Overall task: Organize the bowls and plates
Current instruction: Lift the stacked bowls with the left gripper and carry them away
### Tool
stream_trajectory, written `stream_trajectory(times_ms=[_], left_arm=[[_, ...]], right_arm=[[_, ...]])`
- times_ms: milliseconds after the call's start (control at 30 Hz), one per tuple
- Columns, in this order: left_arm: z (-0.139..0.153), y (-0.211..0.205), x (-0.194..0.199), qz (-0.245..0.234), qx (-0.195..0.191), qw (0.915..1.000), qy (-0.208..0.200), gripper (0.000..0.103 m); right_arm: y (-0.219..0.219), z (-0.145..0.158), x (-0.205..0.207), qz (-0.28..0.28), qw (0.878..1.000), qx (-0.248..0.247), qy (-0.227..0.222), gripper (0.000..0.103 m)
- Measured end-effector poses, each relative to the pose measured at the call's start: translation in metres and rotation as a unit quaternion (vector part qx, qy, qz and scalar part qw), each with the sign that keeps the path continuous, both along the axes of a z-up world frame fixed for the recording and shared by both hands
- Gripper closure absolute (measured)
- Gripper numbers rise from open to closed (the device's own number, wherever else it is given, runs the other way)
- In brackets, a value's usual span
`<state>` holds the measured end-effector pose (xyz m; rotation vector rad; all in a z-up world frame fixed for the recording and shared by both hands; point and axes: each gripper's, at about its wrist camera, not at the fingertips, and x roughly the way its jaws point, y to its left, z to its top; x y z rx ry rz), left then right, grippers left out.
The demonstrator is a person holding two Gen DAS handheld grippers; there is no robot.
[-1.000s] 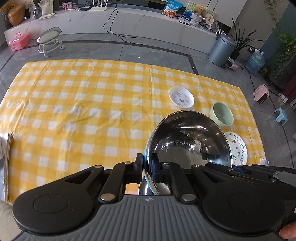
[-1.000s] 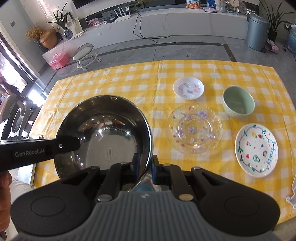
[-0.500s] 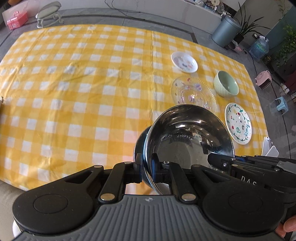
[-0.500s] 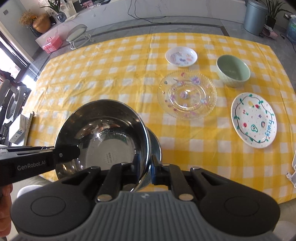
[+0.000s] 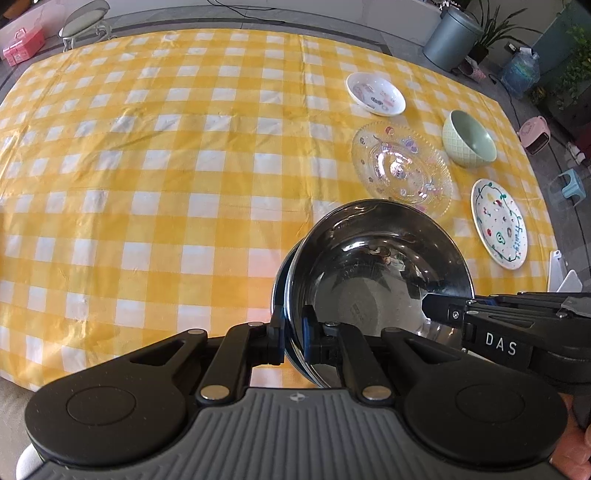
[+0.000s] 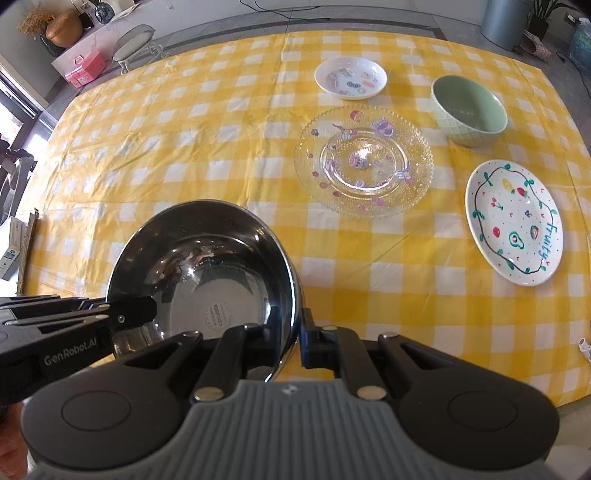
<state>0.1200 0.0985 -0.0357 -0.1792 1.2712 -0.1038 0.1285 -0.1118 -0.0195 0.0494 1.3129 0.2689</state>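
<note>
Both grippers are shut on the rim of one shiny steel bowl [image 5: 373,258], also in the right wrist view [image 6: 207,266]. My left gripper [image 5: 293,328] clamps its left rim, my right gripper [image 6: 293,332] its right rim. The bowl sits in or just above a second steel bowl [image 5: 282,280]; I cannot tell if they touch. Beyond lie a clear glass plate [image 6: 364,160], a green bowl [image 6: 469,109], a small white dish [image 6: 351,77] and a white "Fruity" plate [image 6: 515,221].
The yellow checked tablecloth [image 5: 147,166] covers the whole table, with its near edge just below the grippers. A grey bin [image 5: 452,38], a stool [image 5: 85,18] and a pink box [image 5: 22,46] stand on the floor beyond the far edge.
Both grippers have carried the steel bowl forward and down towards the table. A second steel bowl has come into view under it. The table items look nearer.
</note>
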Motion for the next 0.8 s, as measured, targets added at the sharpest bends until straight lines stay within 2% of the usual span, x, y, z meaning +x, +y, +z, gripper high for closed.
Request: stream_trajectory(times_ms=[400, 533, 700, 800], left_arm=[[-0.002, -0.007, 0.005, -0.015, 0.021, 0.9997, 0.002, 0.093], [-0.002, -0.012, 0.004, -0.026, 0.052, 0.9983, -0.005, 0.089], [-0.003, -0.012, 0.004, -0.023, 0.049, 0.9985, 0.004, 0.089], [0.004, -0.009, 0.003, -0.02, 0.049, 0.9986, -0.004, 0.089]], right_arm=[[0.002, -0.008, 0.004, -0.003, 1.0, -0.01, 0.01, 0.097], [0.003, -0.009, 0.004, -0.002, 1.0, -0.012, 0.011, 0.097], [0.004, -0.009, 0.003, 0.001, 1.0, -0.015, 0.007, 0.098], [0.001, -0.008, 0.002, -0.001, 1.0, -0.009, 0.006, 0.1]])
